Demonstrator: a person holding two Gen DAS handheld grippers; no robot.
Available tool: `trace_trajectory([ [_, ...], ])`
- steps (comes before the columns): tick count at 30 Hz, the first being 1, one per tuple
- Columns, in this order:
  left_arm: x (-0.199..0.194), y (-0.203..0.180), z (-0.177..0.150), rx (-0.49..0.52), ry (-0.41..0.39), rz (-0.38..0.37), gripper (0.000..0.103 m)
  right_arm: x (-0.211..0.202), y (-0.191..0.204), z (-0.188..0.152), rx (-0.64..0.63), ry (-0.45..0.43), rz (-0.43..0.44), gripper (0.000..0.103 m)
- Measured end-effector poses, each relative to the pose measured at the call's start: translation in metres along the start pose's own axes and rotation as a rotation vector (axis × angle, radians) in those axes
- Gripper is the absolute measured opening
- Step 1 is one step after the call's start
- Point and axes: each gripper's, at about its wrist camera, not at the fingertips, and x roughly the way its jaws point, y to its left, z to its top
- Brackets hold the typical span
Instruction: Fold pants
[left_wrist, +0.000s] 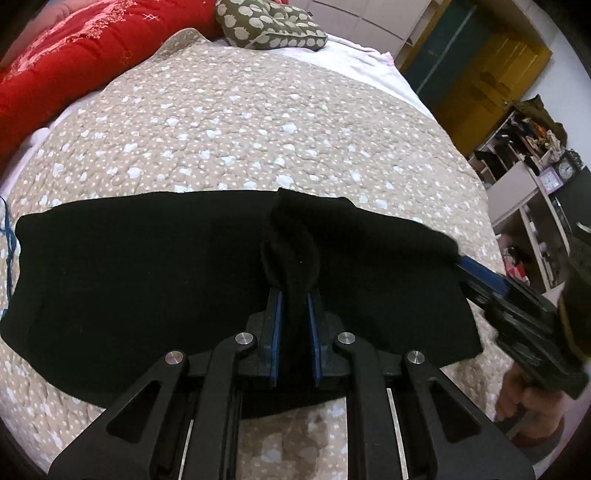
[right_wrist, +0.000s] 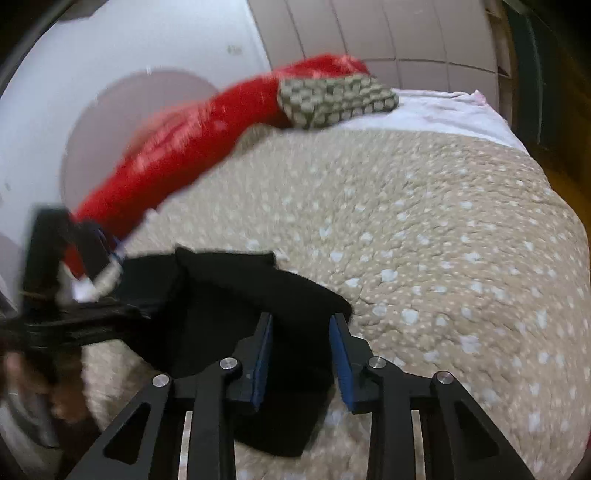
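Note:
Black pants (left_wrist: 147, 277) lie folded in a wide band across the beige dotted quilt (left_wrist: 240, 122). My left gripper (left_wrist: 294, 299) is shut on a bunched ridge of the pants' near edge. My right gripper (right_wrist: 301, 325) is open, its blue pads either side of the pants' right end (right_wrist: 229, 291), with cloth lying between them. In the left wrist view the right gripper (left_wrist: 463, 264) reaches in from the right at the cloth's corner. In the blurred right wrist view the left gripper (right_wrist: 114, 266) sits at the left.
A red quilted blanket (left_wrist: 55, 70) and an olive patterned cushion (left_wrist: 269, 24) lie at the head of the bed. A white sheet (left_wrist: 369, 62) shows beyond the quilt. Shelves with clutter (left_wrist: 528, 155) and a yellow door (left_wrist: 491, 70) stand to the right.

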Motion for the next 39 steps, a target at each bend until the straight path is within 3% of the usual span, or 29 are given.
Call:
trace_trajectory([
  [2, 0.007, -0.001, 0.001, 0.004, 0.008, -0.001, 0.012, 0.022, -0.007, 0.005, -0.030, 0.013, -0.124, 0.030],
  [3, 0.009, -0.001, 0.002, 0.004, 0.011, 0.002, 0.012, 0.029, -0.014, 0.008, -0.016, 0.017, -0.132, 0.030],
  [6, 0.009, 0.000, 0.003, 0.000, 0.014, -0.013, 0.012, 0.031, -0.046, 0.012, 0.116, 0.038, -0.013, 0.030],
  [9, 0.006, 0.002, 0.005, 0.005, 0.020, -0.005, 0.012, 0.006, -0.056, 0.008, 0.151, 0.006, -0.017, 0.030],
  [11, -0.001, 0.002, 0.006, 0.015, 0.006, 0.008, 0.012, -0.015, -0.051, 0.004, 0.145, -0.026, -0.063, 0.030],
  [15, -0.004, -0.001, 0.004, 0.038, -0.011, 0.036, 0.012, -0.040, -0.018, -0.007, 0.064, -0.068, 0.066, 0.030],
  [19, 0.004, 0.002, -0.001, 0.018, 0.013, 0.046, 0.012, -0.015, 0.019, -0.034, -0.067, 0.022, 0.058, 0.030],
  [22, -0.002, 0.005, -0.003, 0.009, 0.012, 0.029, 0.013, -0.011, 0.019, -0.053, -0.053, 0.031, 0.073, 0.030],
  [26, -0.018, 0.003, -0.003, 0.024, -0.015, 0.052, 0.015, -0.029, 0.001, -0.044, 0.018, 0.043, 0.145, 0.030],
  [30, -0.036, 0.000, -0.004, 0.030, -0.073, 0.082, 0.015, -0.043, -0.023, -0.020, 0.108, -0.060, 0.069, 0.030],
  [32, -0.040, -0.002, -0.005, 0.034, -0.075, 0.077, 0.015, -0.035, -0.030, -0.010, 0.141, -0.071, 0.029, 0.030],
  [33, -0.040, -0.004, -0.006, 0.039, -0.072, 0.071, 0.016, -0.031, -0.032, -0.007, 0.149, -0.063, 0.002, 0.030],
  [37, -0.030, -0.014, -0.009, 0.057, -0.061, 0.068, 0.034, 0.000, -0.026, 0.003, 0.110, 0.011, -0.071, 0.030],
  [39, -0.019, -0.017, -0.011, 0.060, -0.049, 0.086, 0.034, 0.014, -0.025, 0.004, 0.107, 0.029, -0.103, 0.030],
])
